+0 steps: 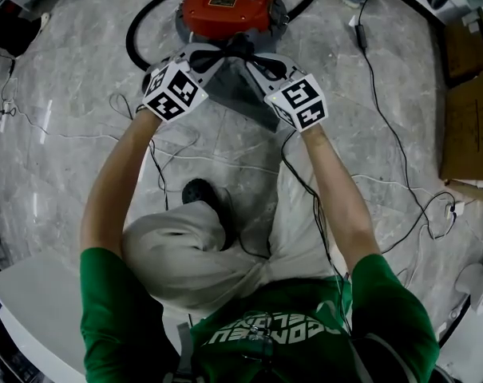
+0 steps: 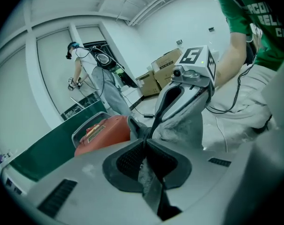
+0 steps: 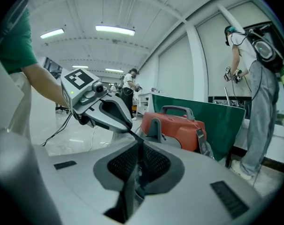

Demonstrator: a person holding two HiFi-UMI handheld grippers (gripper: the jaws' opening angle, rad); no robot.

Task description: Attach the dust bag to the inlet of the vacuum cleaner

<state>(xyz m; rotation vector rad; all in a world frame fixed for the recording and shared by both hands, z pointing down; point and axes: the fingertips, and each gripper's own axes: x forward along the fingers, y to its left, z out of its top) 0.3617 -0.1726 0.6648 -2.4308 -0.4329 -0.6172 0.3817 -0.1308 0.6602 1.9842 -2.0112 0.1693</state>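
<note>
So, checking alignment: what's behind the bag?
The red vacuum sits close behind the bag. Its inlet can't be seen; the bag covers that side.

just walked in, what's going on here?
A person is working with a gripper in each hand. The left gripper and the right gripper are both clamped on a grey dust bag, holding it between them just in front of the red vacuum cleaner on the floor. The inlet is hidden behind the bag and grippers, so whether the bag touches it cannot be told; it does not look attached yet.
</note>
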